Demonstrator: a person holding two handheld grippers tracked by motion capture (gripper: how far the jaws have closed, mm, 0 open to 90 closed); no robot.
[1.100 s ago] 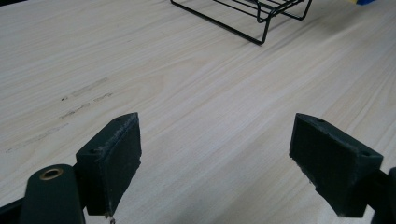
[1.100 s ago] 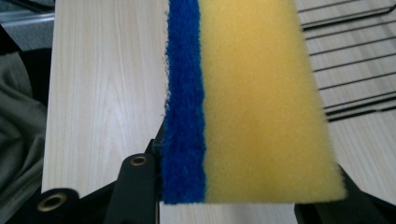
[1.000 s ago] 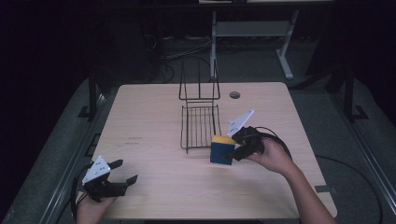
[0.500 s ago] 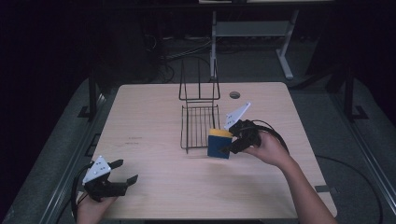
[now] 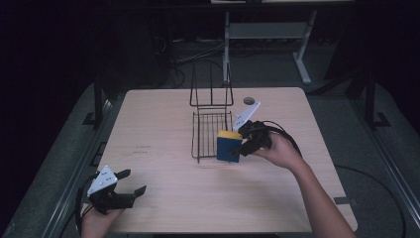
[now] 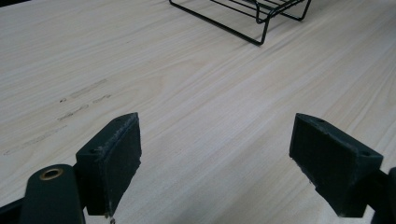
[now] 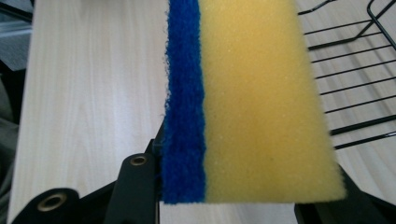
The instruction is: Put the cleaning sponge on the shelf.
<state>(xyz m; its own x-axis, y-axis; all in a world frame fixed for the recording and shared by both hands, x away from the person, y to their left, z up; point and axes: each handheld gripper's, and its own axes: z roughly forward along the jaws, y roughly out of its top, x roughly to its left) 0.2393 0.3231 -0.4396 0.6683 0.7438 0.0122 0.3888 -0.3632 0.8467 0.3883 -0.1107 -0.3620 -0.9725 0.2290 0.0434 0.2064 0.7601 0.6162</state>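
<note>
1. Sponge (image 5: 228, 146), yellow foam with a blue scrub face, clamped upright in the right gripper (image 5: 241, 147); blue face toward the camera in the high view, yellow edge on top.
2. Held at the rack's (image 5: 210, 130) near right corner, over or against its edge; contact with the wires impossible to tell.
3. In the right gripper view: sponge (image 7: 252, 102) between the two black jaws, blue layer at the left, yellow at the right, rack (image 7: 355, 74) wires just beyond at the right.
4. Right hand (image 5: 280, 151) behind the gripper, forearm running to the lower right corner of the table (image 5: 163, 114).
5. Left gripper (image 5: 132, 182) well apart, near the table's front left corner, jaws spread wide with nothing between them.
6. In the left gripper view: bare wood between the pads (image 6: 116, 154), rack (image 6: 261, 14) far ahead at the top.
</note>
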